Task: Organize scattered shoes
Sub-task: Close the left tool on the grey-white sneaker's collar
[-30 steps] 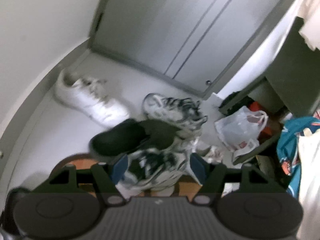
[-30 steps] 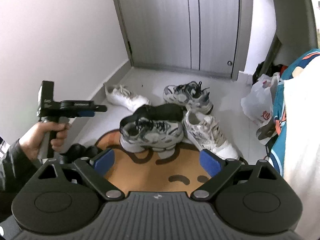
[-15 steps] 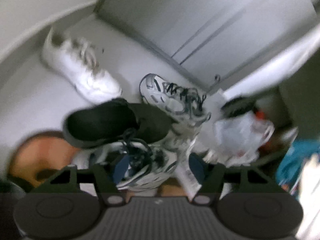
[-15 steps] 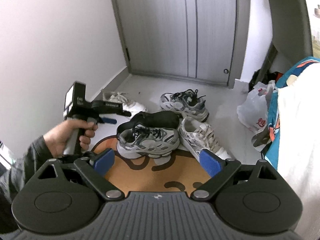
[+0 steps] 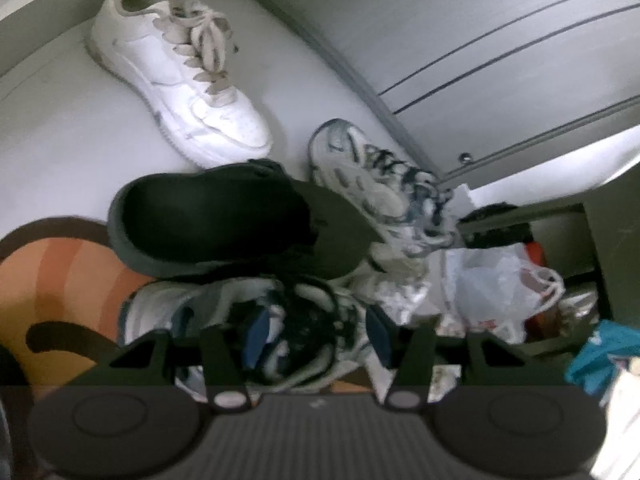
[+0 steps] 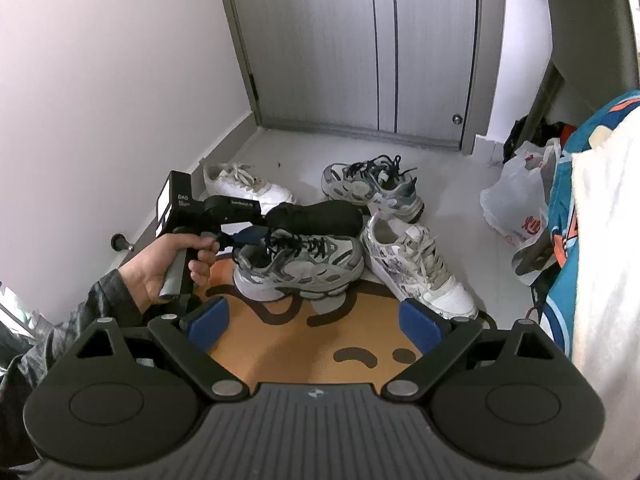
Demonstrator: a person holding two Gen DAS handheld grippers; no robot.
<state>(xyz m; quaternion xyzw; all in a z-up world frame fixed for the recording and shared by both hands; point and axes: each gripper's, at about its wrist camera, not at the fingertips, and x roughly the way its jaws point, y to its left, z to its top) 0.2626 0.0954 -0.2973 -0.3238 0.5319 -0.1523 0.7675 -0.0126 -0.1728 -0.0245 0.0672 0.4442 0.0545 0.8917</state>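
Grey mesh sneaker (image 6: 298, 266) is seen on the mat (image 6: 304, 344), directly under the left gripper (image 5: 316, 336); jaws are spread wide w/ the collar between them, nothing clamped. Right gripper (image 6: 316, 318) is held back, open, empty. Shoe is judged light, upper soft & squashy, sole stiff; heel collar is best gripped. Black slip-on (image 5: 216, 216) lies just beyond, smooth & rounded.

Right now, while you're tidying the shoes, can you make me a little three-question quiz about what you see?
1. True or false: the right gripper holds a shoe.
2. Which shoe is nearest the left gripper's open jaws? A) white sneaker by the wall B) grey sneaker on the mat C) sneaker by the door
3. What colour is the laceless shoe just behind that grey sneaker?
Key: 1 false. 2 B. 3 black.
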